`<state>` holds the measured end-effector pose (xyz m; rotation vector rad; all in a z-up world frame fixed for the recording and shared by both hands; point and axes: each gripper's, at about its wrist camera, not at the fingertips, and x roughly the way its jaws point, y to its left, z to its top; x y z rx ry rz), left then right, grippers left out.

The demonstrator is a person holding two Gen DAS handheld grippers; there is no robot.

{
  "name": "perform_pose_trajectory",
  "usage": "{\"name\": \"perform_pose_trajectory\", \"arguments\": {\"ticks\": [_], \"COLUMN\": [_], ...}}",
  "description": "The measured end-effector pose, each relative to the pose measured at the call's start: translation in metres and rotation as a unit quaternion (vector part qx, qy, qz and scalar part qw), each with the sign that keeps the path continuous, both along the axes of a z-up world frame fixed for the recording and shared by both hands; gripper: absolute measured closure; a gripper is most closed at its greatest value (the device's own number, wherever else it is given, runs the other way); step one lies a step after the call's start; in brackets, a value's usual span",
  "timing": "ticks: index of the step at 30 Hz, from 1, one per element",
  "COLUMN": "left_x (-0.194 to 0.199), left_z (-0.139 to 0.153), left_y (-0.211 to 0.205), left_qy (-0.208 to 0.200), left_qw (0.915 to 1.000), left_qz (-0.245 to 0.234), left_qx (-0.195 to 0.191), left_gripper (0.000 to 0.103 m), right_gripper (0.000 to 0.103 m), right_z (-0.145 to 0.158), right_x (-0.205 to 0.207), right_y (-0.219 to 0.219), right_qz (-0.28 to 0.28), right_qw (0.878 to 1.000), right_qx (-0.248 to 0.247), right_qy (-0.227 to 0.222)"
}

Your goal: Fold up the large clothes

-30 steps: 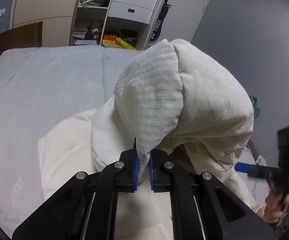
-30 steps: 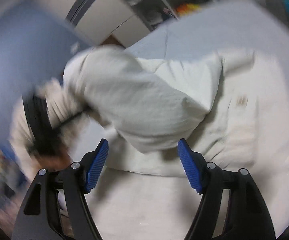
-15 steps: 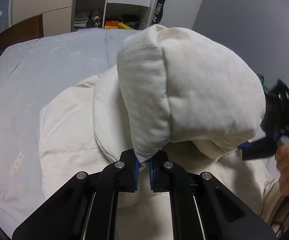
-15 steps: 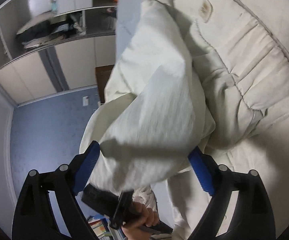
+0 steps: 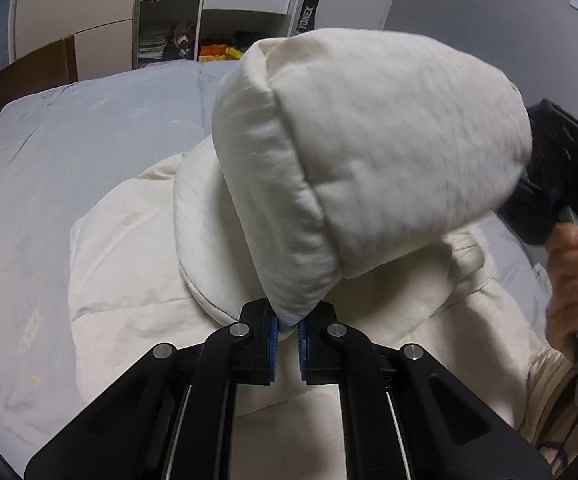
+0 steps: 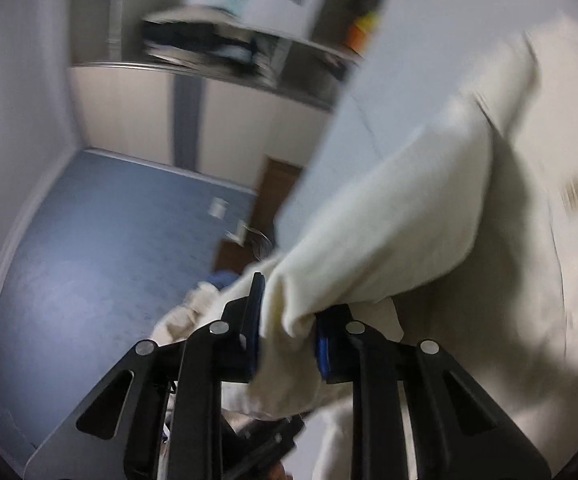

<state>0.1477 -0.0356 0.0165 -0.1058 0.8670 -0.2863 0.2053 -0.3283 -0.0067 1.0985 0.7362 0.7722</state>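
Observation:
A large cream padded jacket (image 5: 137, 264) lies spread on the grey-blue bed (image 5: 57, 152). My left gripper (image 5: 287, 338) is shut on one corner of a lifted fold of the jacket (image 5: 369, 152), which bulges up in front of the camera. My right gripper (image 6: 289, 336) is shut on the other end of that lifted fold (image 6: 389, 232), with cloth bunched between its blue pads. The right gripper's body (image 5: 557, 168) and the hand holding it (image 5: 577, 280) show at the right of the left wrist view.
White shelves and drawers (image 5: 229, 4) full of clutter stand beyond the bed's far edge. A grey wall (image 5: 489, 20) runs along the right. A brown wooden panel (image 5: 37, 72) is at the far left. Blue wall and cupboard fronts (image 6: 101, 240) fill the left of the right wrist view.
My right gripper was open around the lifted fold and has closed on it. The left gripper keeps its grip; the fold has been raised and turned over the jacket body.

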Motion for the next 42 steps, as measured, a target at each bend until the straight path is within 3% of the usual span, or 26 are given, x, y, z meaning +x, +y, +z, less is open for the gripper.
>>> {"name": "perform_pose_trajectory", "arguments": {"ticks": [4,8,10,11,12,16,19,20,22,26,28,34,36,40,41,42], "left_x": [0.001,-0.004,-0.009,-0.012,-0.016,-0.03,-0.034,-0.032,-0.026,-0.006,0.005,0.036,0.041,0.054,0.048,0.05], "left_z": [-0.008,-0.023,-0.023,-0.023,-0.021,-0.013,-0.003,-0.001,-0.001,-0.005,-0.009,-0.029,-0.035,-0.047,-0.048,-0.049], "left_y": [-0.009,-0.01,-0.007,-0.006,-0.005,0.0,0.006,0.009,0.012,0.01,0.008,0.01,0.014,0.013,0.017,0.019], "left_qy": [0.013,0.05,0.063,0.068,0.072,0.099,0.11,0.116,0.125,0.128,0.135,0.153,0.16,0.177,0.177,0.176], "left_qw": [0.9999,0.9986,0.9976,0.9972,0.997,0.9931,0.9824,0.9731,0.9588,0.9367,0.9286,0.9144,0.9082,0.8954,0.8931,0.8913], "left_qz": [-0.011,-0.019,-0.029,-0.029,-0.028,-0.032,-0.03,-0.024,-0.01,0.02,0.04,0.083,0.091,0.101,0.103,0.103], "left_qx": [0.004,0.003,-0.002,-0.004,-0.006,-0.054,-0.148,-0.198,-0.255,-0.325,-0.343,-0.365,-0.376,-0.396,-0.401,-0.405], "left_gripper": [0.093,0.081,0.061,0.041,0.039,0.039,0.037,0.036,0.033,0.031,0.03,0.027,0.021,0.02,0.028,0.05], "right_gripper": [0.087,0.087,0.087,0.087,0.087,0.087,0.087,0.087,0.087,0.087,0.087,0.087,0.087,0.087,0.087,0.087], "right_z": [-0.01,-0.047,-0.061,-0.063,-0.063,-0.062,-0.059,-0.061,-0.059,-0.056,-0.058,-0.056,-0.056,-0.058,-0.058,-0.058], "right_x": [0.007,0.008,0.005,0.003,0.002,-0.002,-0.002,-0.009,-0.018,-0.021,-0.024,-0.021,-0.02,-0.018,-0.018,-0.017], "right_y": [-0.015,-0.027,-0.031,-0.033,-0.035,-0.039,-0.039,-0.045,-0.048,-0.045,-0.049,-0.042,-0.038,-0.034,-0.033,-0.031], "right_qz": [-0.001,0.005,0.019,0.029,0.035,0.05,0.045,0.045,0.049,0.055,0.056,0.061,0.063,0.066,0.066,0.066], "right_qw": [0.999,0.987,0.979,0.974,0.973,0.97,0.972,0.972,0.971,0.968,0.968,0.966,0.964,0.963,0.962,0.963], "right_qx": [-0.034,-0.152,-0.187,-0.209,-0.216,-0.221,-0.211,-0.211,-0.216,-0.23,-0.229,-0.24,-0.245,-0.25,-0.251,-0.249], "right_qy": [-0.012,0.059,0.081,0.081,0.079,0.086,0.094,0.094,0.088,0.082,0.082,0.078,0.077,0.081,0.082,0.083]}}
